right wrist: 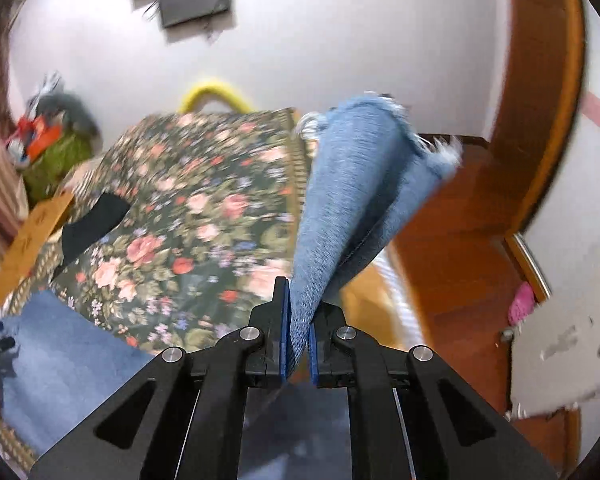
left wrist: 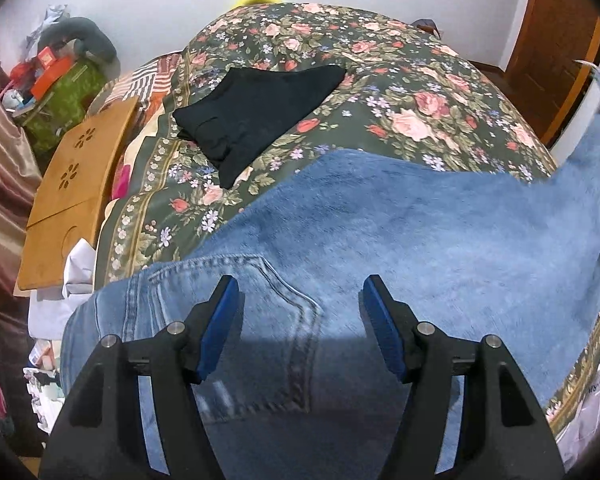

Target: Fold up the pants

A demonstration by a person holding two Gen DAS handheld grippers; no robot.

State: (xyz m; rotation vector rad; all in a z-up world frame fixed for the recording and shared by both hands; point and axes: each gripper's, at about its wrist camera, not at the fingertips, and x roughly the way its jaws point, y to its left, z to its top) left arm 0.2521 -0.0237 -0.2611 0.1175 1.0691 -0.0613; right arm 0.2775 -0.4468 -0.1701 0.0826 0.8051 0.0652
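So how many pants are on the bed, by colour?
Blue jeans: 1
Black pants: 1
Total: 2

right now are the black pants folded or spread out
Folded. The black pants lie as a compact, layered bundle on the floral bedspread, beyond the jeans.

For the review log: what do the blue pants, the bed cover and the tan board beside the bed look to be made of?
Blue pants: denim, faded matte wash; twill weave, stitched back pocket and frayed hem show it.
Bed cover: woven fabric with a printed rose pattern, matte; fibre cannot be told.
Tan board: likely wood or bamboo, smooth finish, with cut-out flower slots.
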